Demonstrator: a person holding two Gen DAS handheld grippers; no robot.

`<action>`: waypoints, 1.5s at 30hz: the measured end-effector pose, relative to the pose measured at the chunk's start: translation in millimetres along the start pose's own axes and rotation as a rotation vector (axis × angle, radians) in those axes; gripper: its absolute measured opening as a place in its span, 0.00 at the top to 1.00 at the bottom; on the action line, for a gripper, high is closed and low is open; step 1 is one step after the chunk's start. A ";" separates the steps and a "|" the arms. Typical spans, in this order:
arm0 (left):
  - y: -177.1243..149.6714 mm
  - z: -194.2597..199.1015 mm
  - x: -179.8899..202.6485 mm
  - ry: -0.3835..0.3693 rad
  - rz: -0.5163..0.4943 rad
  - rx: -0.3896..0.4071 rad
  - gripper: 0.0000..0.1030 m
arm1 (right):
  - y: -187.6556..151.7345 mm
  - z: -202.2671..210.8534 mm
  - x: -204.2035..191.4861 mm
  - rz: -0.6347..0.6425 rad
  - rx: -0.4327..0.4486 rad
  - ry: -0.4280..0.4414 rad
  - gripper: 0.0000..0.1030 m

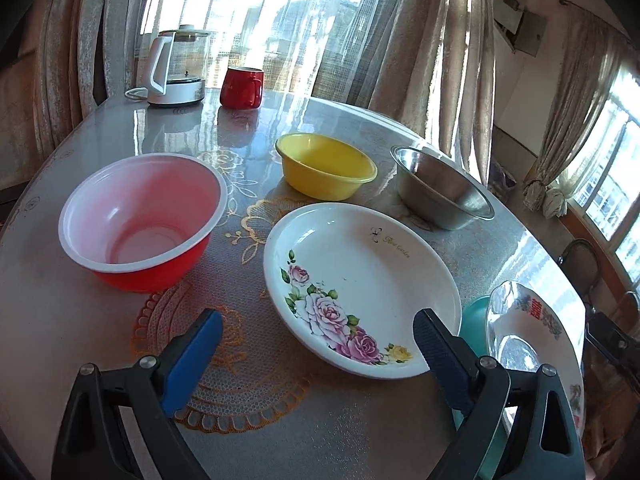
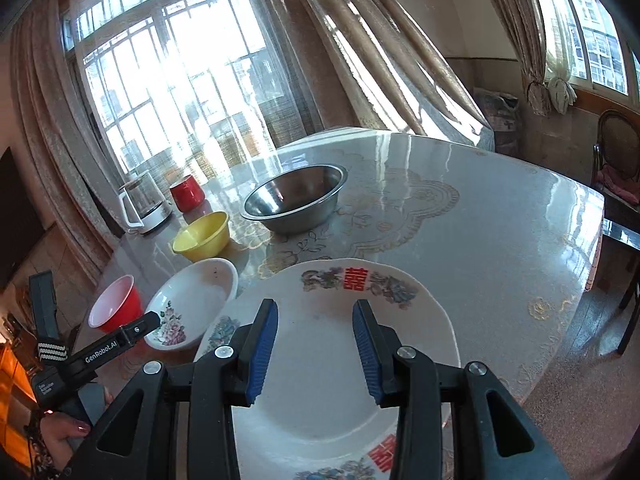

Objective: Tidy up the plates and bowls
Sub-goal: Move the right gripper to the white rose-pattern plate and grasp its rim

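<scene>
The round grey glossy desk (image 1: 360,128) fills both views. Lower centre in the right view lies a large white plate with red characters (image 2: 320,420); the right claw (image 2: 316,344) hovers half-open, empty. Left claw (image 1: 320,352) gapes wide (nothing held) before the white rose-printed dish (image 1: 360,280), red plastic bowl (image 1: 140,220) left.

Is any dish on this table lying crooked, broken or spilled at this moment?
Nothing looks broken or spilled. One thing stands out: the plate with red characters sits tilted on a teal dish near the table edge, so it is not flat. The floral plate and the three bowls sit upright and empty.
</scene>
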State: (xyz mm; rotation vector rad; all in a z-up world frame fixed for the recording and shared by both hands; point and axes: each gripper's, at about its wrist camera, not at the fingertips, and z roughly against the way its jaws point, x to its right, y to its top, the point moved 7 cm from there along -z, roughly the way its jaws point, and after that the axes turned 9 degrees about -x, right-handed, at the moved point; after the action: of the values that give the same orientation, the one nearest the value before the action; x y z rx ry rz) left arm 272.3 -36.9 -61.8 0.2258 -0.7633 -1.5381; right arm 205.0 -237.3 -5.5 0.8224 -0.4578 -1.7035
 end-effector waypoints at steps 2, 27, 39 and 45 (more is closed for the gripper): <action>1.0 1.0 -1.8 -0.023 0.016 -0.002 0.07 | 7.8 -10.2 -17.2 0.029 -0.026 0.028 0.62; 3.8 -13.6 -28.9 -0.013 0.097 -0.050 0.40 | 34.0 -170.8 -75.3 0.150 -0.478 -0.009 0.70; 2.4 -19.7 -20.9 -0.091 0.078 -0.086 0.67 | 28.1 -182.1 -84.0 0.211 -0.506 -0.022 0.77; 2.3 -19.4 -23.2 -0.112 0.087 -0.088 0.69 | 29.7 -179.0 -88.3 0.199 -0.478 -0.018 0.80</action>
State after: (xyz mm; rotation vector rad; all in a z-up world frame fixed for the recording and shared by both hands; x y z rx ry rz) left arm 288.5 -21.2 -82.1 0.0409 -0.7808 -1.5071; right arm 365.7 -142.0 -82.0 0.3993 -0.1254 -1.5460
